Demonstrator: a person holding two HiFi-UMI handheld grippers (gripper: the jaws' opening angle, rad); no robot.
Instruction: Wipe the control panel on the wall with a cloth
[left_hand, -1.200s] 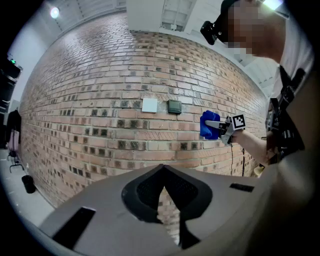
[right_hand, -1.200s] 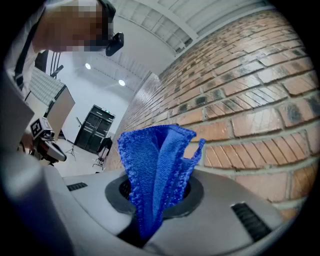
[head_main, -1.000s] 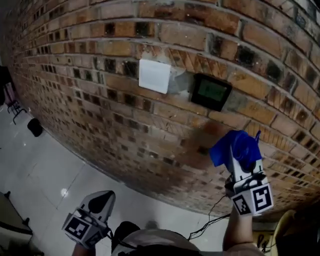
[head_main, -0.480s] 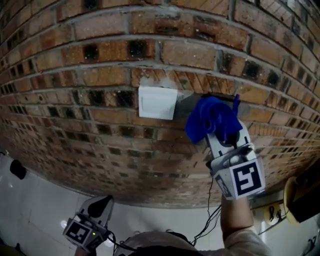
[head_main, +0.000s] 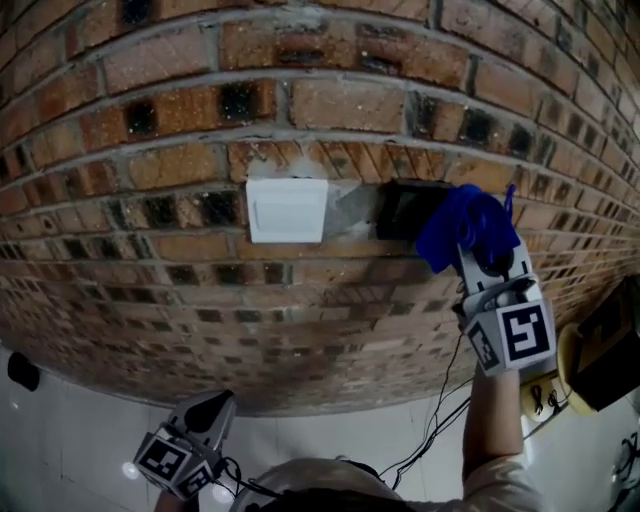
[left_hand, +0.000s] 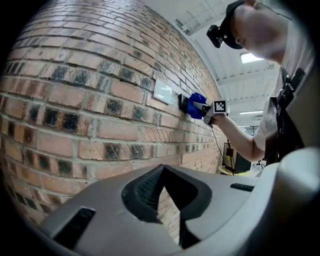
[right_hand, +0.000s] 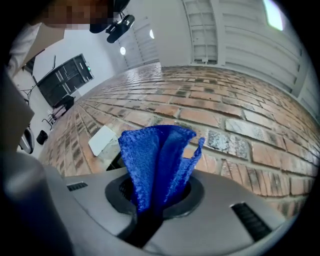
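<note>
While the right gripper (head_main: 478, 258) holds the blue cloth (head_main: 460, 222) at the wall, head view: control panel (head_main: 402, 210) pokes out left of its fingers.

Left gripper view: left gripper (left_hand: 164, 172) fingers together, empty.

Right gripper view: fingers clamp cloth. Wiping seemingly under way; share done undeterminable.

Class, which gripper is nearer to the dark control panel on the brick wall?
The right gripper. It holds the blue cloth at the right side of the control panel. The left gripper hangs well below the panel, off to its left.
</note>
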